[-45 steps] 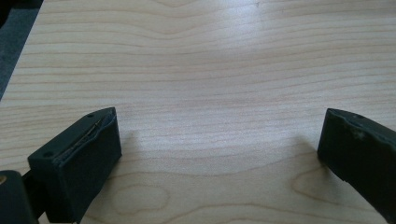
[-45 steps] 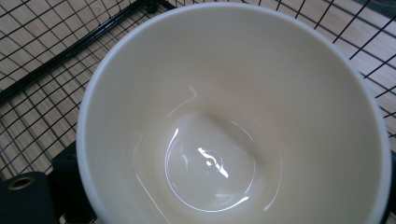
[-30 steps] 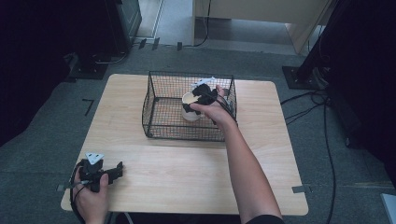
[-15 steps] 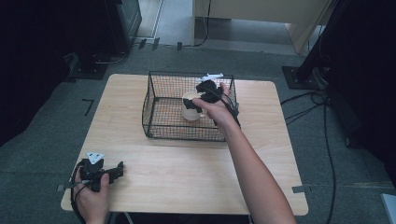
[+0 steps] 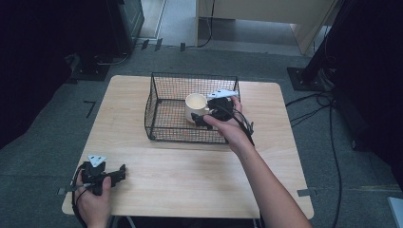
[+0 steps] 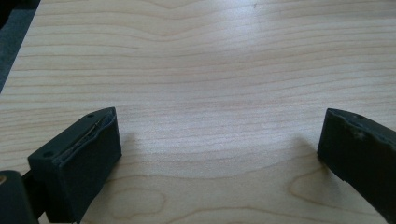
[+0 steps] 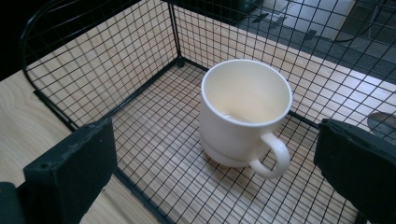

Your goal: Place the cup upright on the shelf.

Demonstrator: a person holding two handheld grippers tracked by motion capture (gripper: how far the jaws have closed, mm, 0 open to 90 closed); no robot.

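your right gripper [image 5: 205, 118] hangs over the wire basket [image 5: 157, 95] toward the far edge of the counter [image 5: 199, 171], jaws spread wide and holding nothing. the mug [image 7: 243, 112] stands upright on the basket floor, just ahead of and between those jaws, handle turned toward you and the right-hand jaw; your right hand is much the nearer. your left gripper [image 5: 107, 175] rests at the near left corner, jaws spread, nothing between them. the mug's far side is hidden, and i can't tell whether anything is inside.
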